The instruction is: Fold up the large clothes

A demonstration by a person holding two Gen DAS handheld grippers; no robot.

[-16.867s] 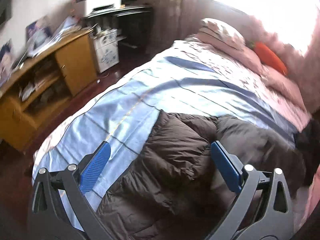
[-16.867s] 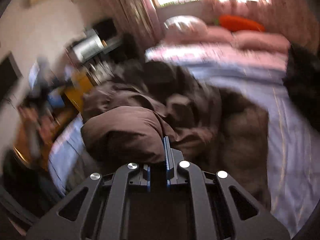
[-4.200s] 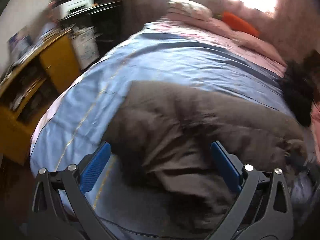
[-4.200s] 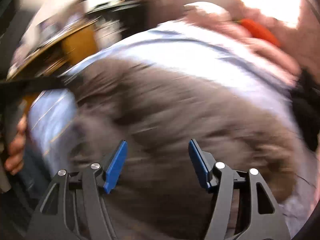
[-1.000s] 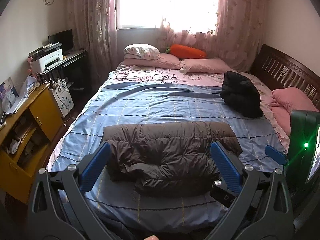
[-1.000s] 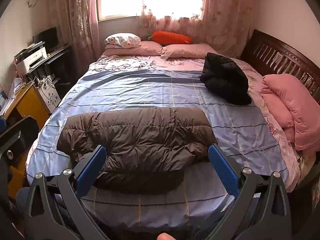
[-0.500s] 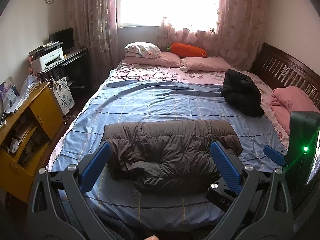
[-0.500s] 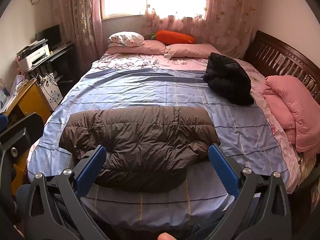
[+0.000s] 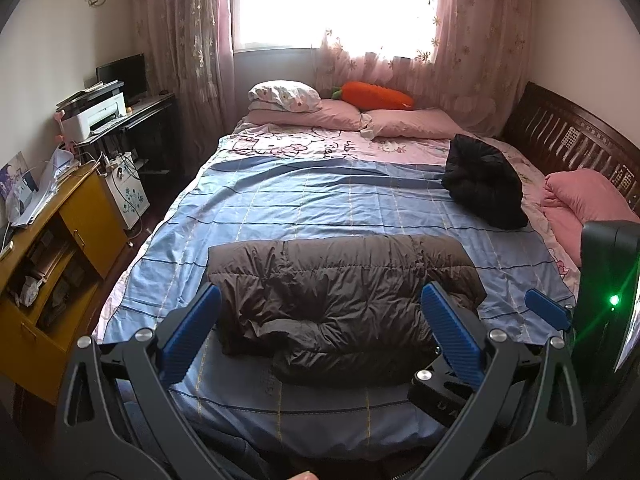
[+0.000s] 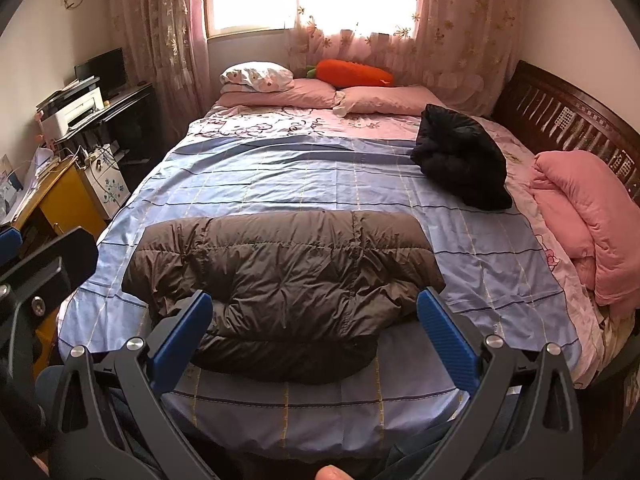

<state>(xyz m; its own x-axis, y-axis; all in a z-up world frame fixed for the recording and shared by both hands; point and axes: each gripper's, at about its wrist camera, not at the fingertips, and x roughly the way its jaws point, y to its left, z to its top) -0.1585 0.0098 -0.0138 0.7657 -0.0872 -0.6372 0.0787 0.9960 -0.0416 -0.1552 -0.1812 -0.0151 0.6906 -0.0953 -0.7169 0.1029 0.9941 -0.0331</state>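
Note:
A brown puffer jacket (image 9: pixel 340 300) (image 10: pixel 280 280) lies folded into a wide rectangle near the foot of the bed, on the blue striped sheet (image 9: pixel 320 204) (image 10: pixel 304 176). My left gripper (image 9: pixel 320 334) hangs open above the bed's foot edge, holding nothing, with the jacket seen between its blue pads. My right gripper (image 10: pixel 312 334) is open too and empty, held back from the jacket at about the same height. The right gripper's body shows at the right edge of the left wrist view.
A black jacket (image 9: pixel 484 184) (image 10: pixel 460 160) lies bunched at the far right of the bed. Pink pillows and an orange carrot cushion (image 9: pixel 376 96) sit at the window end. A pink quilt (image 10: pixel 580 216) lies by the dark headboard. A yellow cabinet (image 9: pixel 48 272) and printer desk stand left.
Over the last second both grippers have drawn slightly back and up from the bed; the folded brown jacket stays put. Much earlier the right gripper was shut on the jacket.

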